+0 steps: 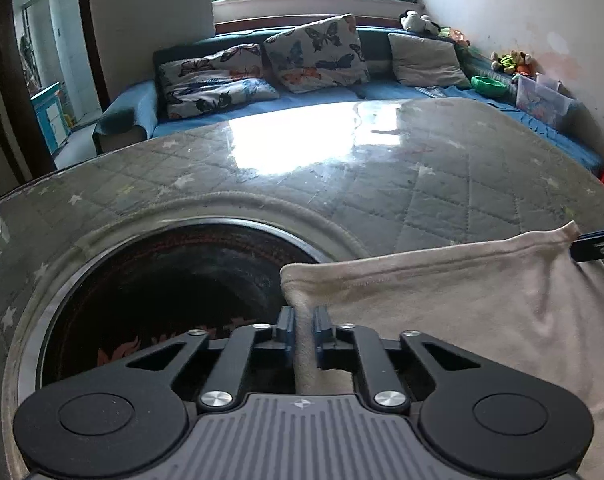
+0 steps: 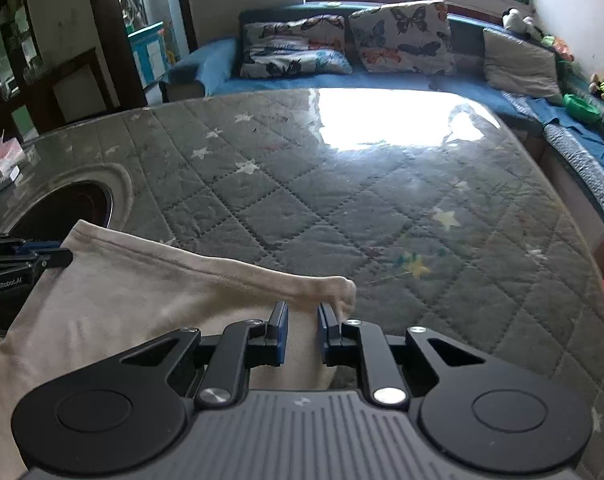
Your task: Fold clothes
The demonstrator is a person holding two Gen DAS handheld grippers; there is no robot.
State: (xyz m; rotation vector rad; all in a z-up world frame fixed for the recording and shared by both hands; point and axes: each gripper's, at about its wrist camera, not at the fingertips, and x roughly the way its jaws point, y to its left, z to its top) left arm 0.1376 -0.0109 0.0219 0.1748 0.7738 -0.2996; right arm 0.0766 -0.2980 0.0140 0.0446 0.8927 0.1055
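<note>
Left gripper [image 1: 302, 322] clenched on one corner of the beige garment [image 1: 442, 312], right gripper [image 2: 302, 320] clenched on the other; hem stretched between, above the quilted desk [image 2: 342, 200]. Thin pinch on each side: likely to slip under tension. Risk of cloth sagging into the round dark opening [image 1: 173, 292]; contents indiscernible.

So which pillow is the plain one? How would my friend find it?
Find the long blue sofa under the window, behind the quilted star-pattern table. Three pillows lean along its back. The plain grey pillow is the one nearest the corner with the stuffed toys; the two pillows beside it are covered in butterflies, and it has no pattern.
</note>
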